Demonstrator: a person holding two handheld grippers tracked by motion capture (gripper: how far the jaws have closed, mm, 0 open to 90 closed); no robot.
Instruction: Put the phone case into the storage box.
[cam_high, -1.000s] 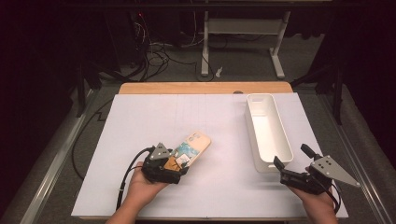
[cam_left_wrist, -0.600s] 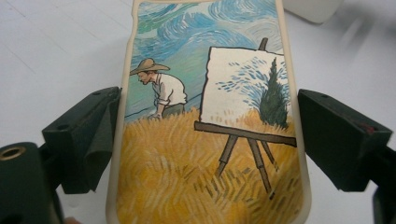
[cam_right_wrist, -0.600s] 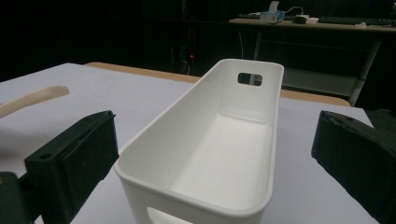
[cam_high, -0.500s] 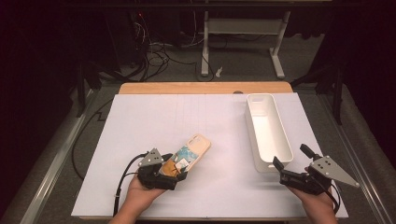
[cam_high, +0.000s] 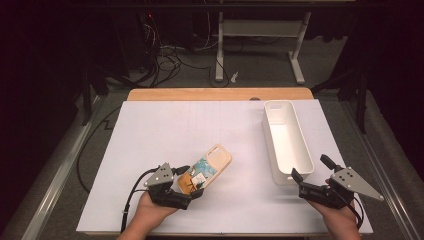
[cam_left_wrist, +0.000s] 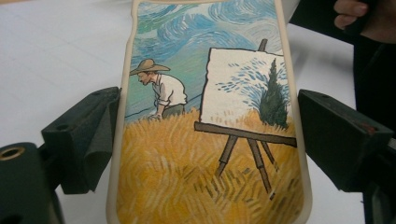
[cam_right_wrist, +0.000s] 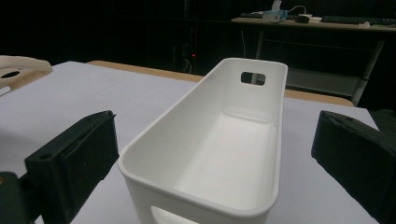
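Left gripper (cam_high: 192, 189), near front-left of the table: jaws apart, one on each side of the lower end of the cream-rimmed phone case with a painted scene of a man in a straw hat and an easel in a yellow field (cam_left_wrist: 210, 140). In the left gripper view (cam_left_wrist: 208, 135) the left jaw's pad lies against the case edge; the right jaw sits just beside the other edge, and contact there cannot be told. The case lies flat on the sheet, angled up and to the right in the high view (cam_high: 207, 169), camera cut-out at its far end.

Right gripper (cam_high: 299, 181), front-right: jaws spread wide, holding nothing. In the right gripper view (cam_right_wrist: 210, 154) they stand either side of the near end of the long white plastic bin with handle slots in its end walls (cam_right_wrist: 261, 140), apart from its walls. The bin is empty, set lengthwise along the right side of the table (cam_high: 272, 130).

Surface: a white sheet (cam_high: 165, 130) covers the table; a strip of wooden tabletop (cam_high: 200, 94) shows along the far edge. Room dark beyond; grey floor, loose black cables (cam_high: 165, 57), legs of a white metal stand (cam_high: 260, 50). A further desk with small items at the back in the right gripper view (cam_right_wrist: 303, 21).

Count: two grippers, one phone case, one bin.
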